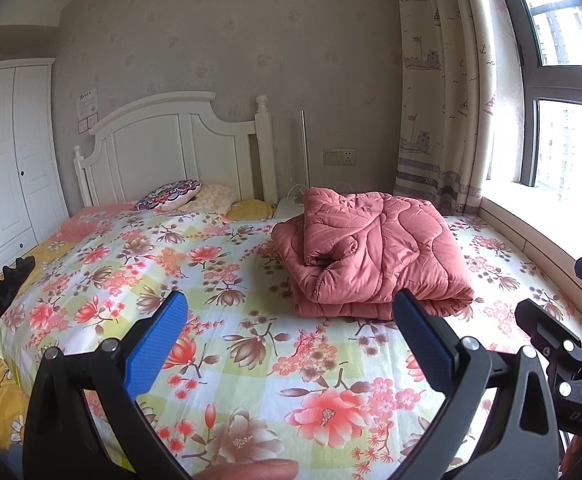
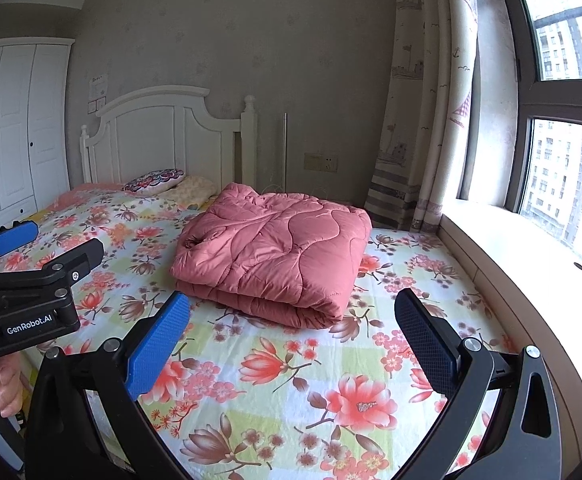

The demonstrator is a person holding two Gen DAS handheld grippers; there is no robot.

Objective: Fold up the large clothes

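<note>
Right wrist: puffy quilted pink bundle (image 2: 271, 256)

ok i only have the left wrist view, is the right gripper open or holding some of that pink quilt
Observer: Open. The right gripper has its blue pads spread wide, with nothing between them.
Operator: what does the quilt look like from that side
Observer: In the right wrist view the pink quilt is a folded stack with a flat top. Its near edge is a rounded fold resting on the floral bedsheet.
Operator: is my left gripper touching it
Observer: No. The left gripper is off to the quilt's left, with bare sheet showing between them.
</note>
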